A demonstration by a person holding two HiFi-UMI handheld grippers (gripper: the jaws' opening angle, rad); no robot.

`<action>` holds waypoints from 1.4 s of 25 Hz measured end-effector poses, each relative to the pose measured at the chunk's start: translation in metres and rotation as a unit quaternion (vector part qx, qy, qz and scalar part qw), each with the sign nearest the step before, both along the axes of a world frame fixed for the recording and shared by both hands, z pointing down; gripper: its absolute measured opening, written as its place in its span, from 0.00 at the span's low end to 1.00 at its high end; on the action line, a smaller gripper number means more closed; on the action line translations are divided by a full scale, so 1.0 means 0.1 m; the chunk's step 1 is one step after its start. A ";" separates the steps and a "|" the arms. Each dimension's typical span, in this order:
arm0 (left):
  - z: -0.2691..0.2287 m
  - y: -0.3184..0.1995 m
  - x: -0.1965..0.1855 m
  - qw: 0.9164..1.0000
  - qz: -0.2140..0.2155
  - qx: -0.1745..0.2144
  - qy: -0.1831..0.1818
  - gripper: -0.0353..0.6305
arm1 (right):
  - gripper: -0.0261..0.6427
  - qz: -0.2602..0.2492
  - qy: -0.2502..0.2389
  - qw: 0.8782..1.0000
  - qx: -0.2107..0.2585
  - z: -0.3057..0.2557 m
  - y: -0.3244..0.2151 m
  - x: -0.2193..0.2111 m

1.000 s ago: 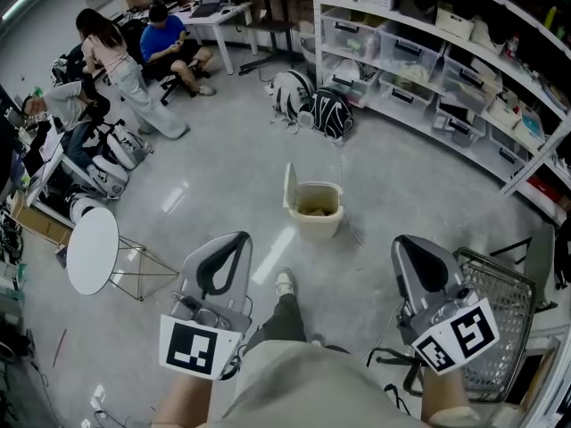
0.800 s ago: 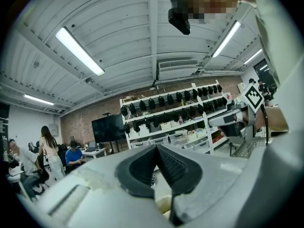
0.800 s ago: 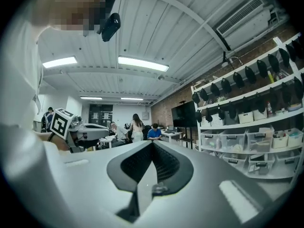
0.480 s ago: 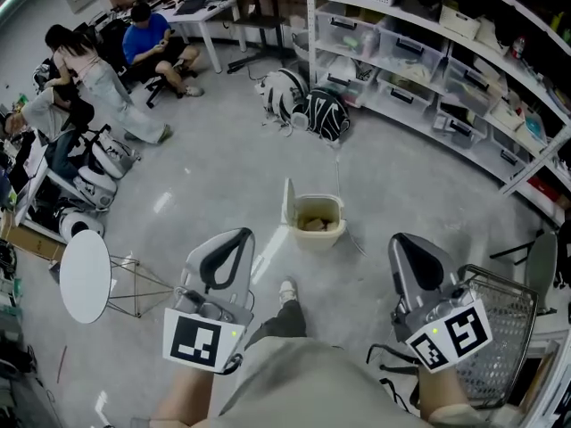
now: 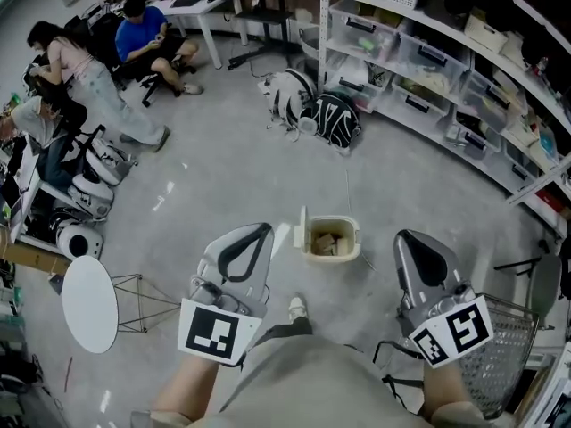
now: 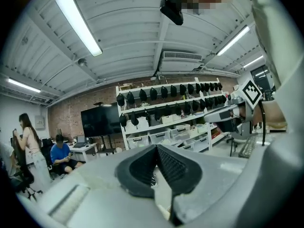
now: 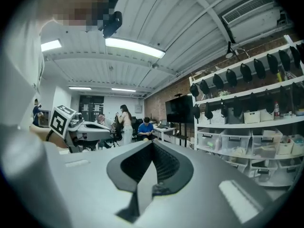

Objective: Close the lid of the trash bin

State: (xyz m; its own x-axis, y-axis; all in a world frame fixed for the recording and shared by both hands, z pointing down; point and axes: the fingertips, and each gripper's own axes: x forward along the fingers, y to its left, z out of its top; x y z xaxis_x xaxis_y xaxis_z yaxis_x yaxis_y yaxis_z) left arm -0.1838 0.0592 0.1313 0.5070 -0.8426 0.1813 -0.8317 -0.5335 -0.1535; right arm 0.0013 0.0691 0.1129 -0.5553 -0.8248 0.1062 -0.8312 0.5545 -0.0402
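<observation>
On the glossy grey floor (image 5: pixel 223 176) a round white table (image 5: pixel 89 303) stands at left. The left gripper (image 5: pixel 252 234) holds its jaws together, empty. Just ahead sits the trash bin (image 5: pixel 334 258) — its lid (image 5: pixel 302 228) standing upright. The right gripper (image 5: pixel 412 241) also has its jaws pressed together — shelves (image 5: pixel 428 61) line the right wall.

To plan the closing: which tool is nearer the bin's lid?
Left. The left tool is left of the upright lid; the right tool is across the bin.

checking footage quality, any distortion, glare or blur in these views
Head view: fisheye bows the shelves, and glare streaks the floor beside the trash bin. Left gripper view: ceiling light blown out. Right gripper view: edges curved, corners dark.
</observation>
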 end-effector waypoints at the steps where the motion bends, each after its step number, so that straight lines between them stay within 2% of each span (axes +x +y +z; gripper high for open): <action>1: 0.01 -0.11 -0.04 1.000 0.001 -0.002 0.000 0.06 | 0.04 0.001 0.002 1.000 -0.001 0.01 -0.12 -0.05; 12: 0.31 -0.82 -0.22 1.000 0.006 -0.022 -0.008 0.06 | 0.04 0.015 0.013 1.000 -0.023 0.25 -0.77 -0.14; 18: 0.35 -0.94 -0.10 0.999 -0.017 -0.030 -0.010 0.06 | 0.04 0.003 0.008 0.999 -0.035 0.34 -0.95 0.04; 22: 0.55 -1.02 -0.08 0.998 -0.039 -0.053 -0.008 0.06 | 0.04 -0.003 0.016 0.998 -0.054 0.58 -1.10 0.16; 27: 1.11 -1.24 -0.03 0.996 -0.030 -0.074 -0.036 0.06 | 0.04 -0.045 0.011 0.993 -0.105 1.01 -1.27 0.16; 35: 2.38 -1.67 0.12 0.983 -0.021 -0.177 -0.053 0.06 | 0.04 -0.059 0.024 0.984 -0.164 2.03 -1.81 0.14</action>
